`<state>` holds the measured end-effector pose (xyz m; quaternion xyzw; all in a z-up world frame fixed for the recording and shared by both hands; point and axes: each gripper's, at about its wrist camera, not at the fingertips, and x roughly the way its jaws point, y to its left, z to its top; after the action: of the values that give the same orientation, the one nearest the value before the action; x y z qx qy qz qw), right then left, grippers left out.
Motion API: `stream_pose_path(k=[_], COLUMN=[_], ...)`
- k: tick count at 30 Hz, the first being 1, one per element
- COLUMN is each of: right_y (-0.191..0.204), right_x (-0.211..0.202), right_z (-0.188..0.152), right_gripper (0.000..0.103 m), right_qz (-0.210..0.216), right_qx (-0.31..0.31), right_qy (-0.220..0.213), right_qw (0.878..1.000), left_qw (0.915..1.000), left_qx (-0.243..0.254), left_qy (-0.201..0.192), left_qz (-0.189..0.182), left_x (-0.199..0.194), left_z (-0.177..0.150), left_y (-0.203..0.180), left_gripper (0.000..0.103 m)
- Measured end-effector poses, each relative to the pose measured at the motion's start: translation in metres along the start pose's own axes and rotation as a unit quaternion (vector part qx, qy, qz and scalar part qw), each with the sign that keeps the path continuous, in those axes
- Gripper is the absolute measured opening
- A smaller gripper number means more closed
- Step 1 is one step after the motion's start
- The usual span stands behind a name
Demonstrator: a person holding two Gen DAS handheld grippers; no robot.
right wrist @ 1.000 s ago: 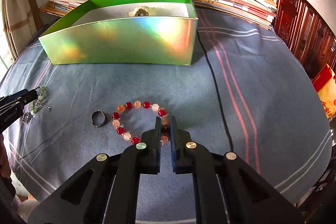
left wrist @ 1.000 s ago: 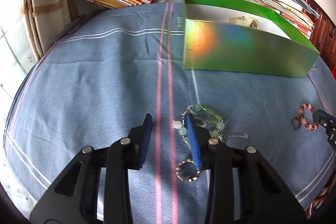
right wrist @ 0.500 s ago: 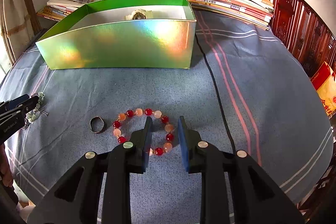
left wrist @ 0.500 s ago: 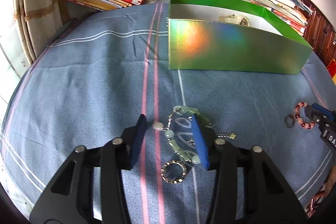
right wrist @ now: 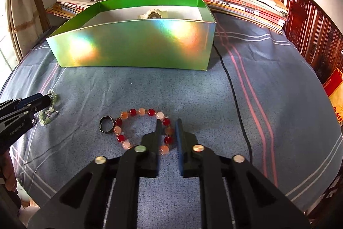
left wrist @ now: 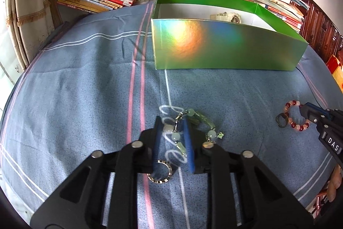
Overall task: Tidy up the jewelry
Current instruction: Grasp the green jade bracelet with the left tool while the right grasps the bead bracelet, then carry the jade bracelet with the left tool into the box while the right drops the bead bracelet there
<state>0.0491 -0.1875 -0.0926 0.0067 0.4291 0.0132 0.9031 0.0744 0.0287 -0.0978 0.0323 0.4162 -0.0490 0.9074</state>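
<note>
I have both tongs low over the blue striped bedspread (right wrist: 214,100), each straddling its own piece so the two can go into the box together. In the left wrist view, the left gripper (left wrist: 172,132) sits at lower centre with its blue pads narrowing around a strand of the pale green bead bracelet with metal links (left wrist: 193,121); the beads lie between the pads, but I can't yet say they are pinched. A small sparkly silver ring (left wrist: 160,172) lies just below those tips, outside them. In the right wrist view, the right gripper (right wrist: 168,128) is at centre, its jaws also closing, with the right side of the red and peach bead bracelet (right wrist: 142,130) running between them and still flat on the cloth. A dark metal ring (right wrist: 106,124) rests just left of that loop. The shiny green open cardboard box (right wrist: 133,46), in the upper middle, already holds a cream-coloured watch (right wrist: 153,14), so I take it as the destination.
</note>
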Motion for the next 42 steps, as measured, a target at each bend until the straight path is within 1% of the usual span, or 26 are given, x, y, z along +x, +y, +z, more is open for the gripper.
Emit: stream_pose_path(k=[1,2,4,8,9,10,11,12,16,20,27,31,33,37,39,42], right_y=[0.0,0.0,0.0,0.002,0.002,0.002,0.003,0.005,0.007,0.01,0.017,0.017,0.017,0.017,0.017,0.017], right_x=[0.0,0.0,0.0,0.0,0.0,0.0,0.0,-0.001,-0.003,-0.016,-0.055,-0.075,-0.084,-0.091,-0.088,-0.076], right_z=[0.0,0.0,-0.001,-0.002,-0.002,-0.002,-0.002,-0.002,-0.001,0.007,0.034,0.057,0.07,0.102,0.121,0.143], right_gripper=[0.022,0.023,0.023,0.022,0.017,0.01,0.009,0.009,0.008,0.008,0.008,0.008,0.008,0.008,0.008,0.008], right_qz=[-0.001,-0.002,-0.003,-0.006,-0.002,0.003,0.006,0.008,0.016,0.019,0.017,0.015,0.012,0.003,0.0,-0.002], right_qx=[0.001,0.001,0.002,0.001,0.002,0.001,-0.001,-0.001,0.001,0.001,-0.013,-0.018,-0.017,-0.018,-0.02,-0.016], right_qy=[-0.001,-0.001,-0.002,-0.003,-0.003,-0.002,-0.001,0.0,0.001,-0.02,-0.087,-0.125,-0.147,-0.182,-0.188,-0.187], right_qw=[1.0,1.0,1.0,1.0,1.0,1.0,1.0,1.0,1.0,1.0,0.996,0.992,0.989,0.983,0.982,0.982], left_qw=[1.0,1.0,1.0,1.0,1.0,1.0,1.0,1.0,0.9998,0.9996,0.9974,0.995,0.9932,0.9883,0.9879,0.9892], left_qx=[0.0,-0.001,-0.001,-0.001,-0.002,-0.004,-0.004,-0.004,-0.013,-0.011,0.008,0.019,0.027,0.046,0.047,0.041], left_qy=[-0.001,-0.001,-0.001,-0.004,-0.003,-0.003,-0.003,-0.002,0.0,-0.023,-0.066,-0.093,-0.106,-0.141,-0.142,-0.125], left_qz=[0.002,0.002,0.003,0.005,0.003,-0.001,-0.005,-0.007,-0.015,-0.015,-0.026,-0.03,-0.039,-0.037,-0.043,-0.065], left_x=[0.0,0.0,0.0,0.0,0.0,0.0,0.0,0.0,-0.005,-0.02,-0.051,-0.066,-0.075,-0.086,-0.081,-0.062], left_z=[0.0,0.0,0.0,-0.001,-0.001,-0.001,-0.001,-0.001,0.0,0.006,0.025,0.045,0.059,0.095,0.116,0.145], left_y=[0.0,0.0,0.001,0.002,0.002,0.003,0.003,0.003,0.004,0.001,-0.009,-0.013,-0.016,-0.023,-0.023,-0.022], left_gripper=[0.028,0.028,0.032,0.032,0.032,0.027,0.023,0.013,0.013,0.013,0.013,0.013,0.013,0.013,0.013,0.013])
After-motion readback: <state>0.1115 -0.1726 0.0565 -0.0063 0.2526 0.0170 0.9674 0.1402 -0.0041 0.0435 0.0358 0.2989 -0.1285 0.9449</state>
